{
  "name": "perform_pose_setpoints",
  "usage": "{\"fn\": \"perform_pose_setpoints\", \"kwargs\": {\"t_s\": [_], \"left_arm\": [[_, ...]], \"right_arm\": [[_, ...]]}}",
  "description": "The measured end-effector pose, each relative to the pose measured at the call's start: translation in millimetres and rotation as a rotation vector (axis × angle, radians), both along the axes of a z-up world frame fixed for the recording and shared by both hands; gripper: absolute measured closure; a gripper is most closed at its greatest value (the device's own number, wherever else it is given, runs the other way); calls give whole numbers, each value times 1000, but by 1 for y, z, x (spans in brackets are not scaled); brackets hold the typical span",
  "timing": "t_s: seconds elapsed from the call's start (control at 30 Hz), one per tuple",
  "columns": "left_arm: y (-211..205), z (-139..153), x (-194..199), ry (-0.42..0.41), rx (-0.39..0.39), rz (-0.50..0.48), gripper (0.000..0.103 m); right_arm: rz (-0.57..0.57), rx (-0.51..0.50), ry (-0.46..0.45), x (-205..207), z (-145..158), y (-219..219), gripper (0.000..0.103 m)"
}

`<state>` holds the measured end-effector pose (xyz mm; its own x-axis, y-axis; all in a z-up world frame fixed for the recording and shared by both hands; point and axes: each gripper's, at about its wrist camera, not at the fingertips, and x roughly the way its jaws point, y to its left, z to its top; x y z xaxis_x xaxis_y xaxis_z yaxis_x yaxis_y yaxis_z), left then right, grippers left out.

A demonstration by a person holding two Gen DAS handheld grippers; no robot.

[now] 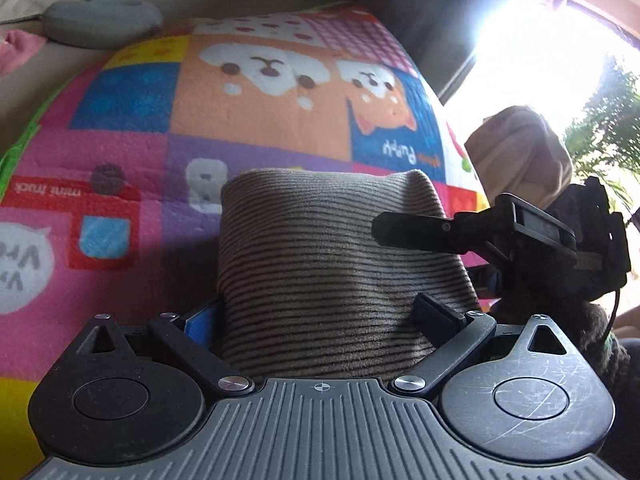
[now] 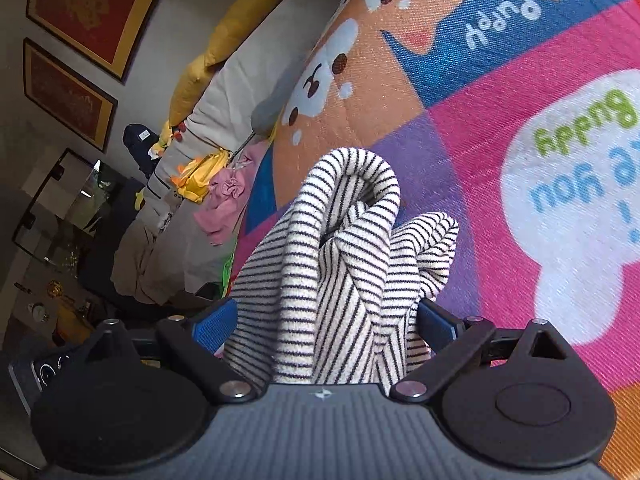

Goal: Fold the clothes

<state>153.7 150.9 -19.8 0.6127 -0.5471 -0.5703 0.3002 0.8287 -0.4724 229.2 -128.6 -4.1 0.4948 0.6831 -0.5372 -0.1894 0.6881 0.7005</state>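
Note:
A striped garment (image 1: 328, 264), pale with thin dark stripes, hangs over a colourful cartoon blanket (image 1: 256, 112). My left gripper (image 1: 320, 316) is shut on a broad fold of it; the cloth fills the gap between the blue pads (image 1: 200, 316). My right gripper (image 2: 324, 320) is shut on a bunched, twisted part of the same striped garment (image 2: 344, 248), which loops up in front of the camera. The right gripper (image 1: 412, 230) also shows from the side in the left wrist view, at the garment's right edge.
The cartoon blanket (image 2: 500, 92) lies under both grippers. A grey cushion (image 1: 100, 20) sits at its far left end. A pink cloth (image 2: 224, 200) and yellow items (image 2: 200, 176) lie on a beige sofa (image 2: 224, 92). A bright window (image 1: 560, 40) is at right.

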Motion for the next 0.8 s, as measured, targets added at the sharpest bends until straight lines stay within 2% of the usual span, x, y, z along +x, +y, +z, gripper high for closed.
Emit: {"fn": "perform_pose_setpoints", "kwargs": {"t_s": [0.17, 0.3, 0.33, 0.43, 0.57, 0.63, 0.7, 0.8], "left_arm": [[6, -2, -8, -31, 21, 5, 3], [11, 0, -34, -70, 40, 11, 3], [11, 0, -40, -79, 43, 16, 3], [10, 0, -57, -102, 70, 30, 3], [6, -4, -68, -104, 142, 37, 3], [10, -6, -69, -93, 151, 50, 3], [14, -8, -70, -83, 157, 60, 3], [13, -10, -72, -80, 157, 60, 3]], "right_arm": [[-34, -83, -64, 8, 2, 5, 7], [-103, -159, -191, -7, 13, -6, 4], [-131, -209, -218, -8, 14, -7, 4], [-165, -457, -257, -8, 7, 4, 0], [-160, -496, -322, -25, 18, 9, 0], [-112, -472, -387, -45, 29, 9, 0], [-13, -460, -463, -75, 37, 10, 0], [155, -505, -561, -115, 36, 21, 0]]}}
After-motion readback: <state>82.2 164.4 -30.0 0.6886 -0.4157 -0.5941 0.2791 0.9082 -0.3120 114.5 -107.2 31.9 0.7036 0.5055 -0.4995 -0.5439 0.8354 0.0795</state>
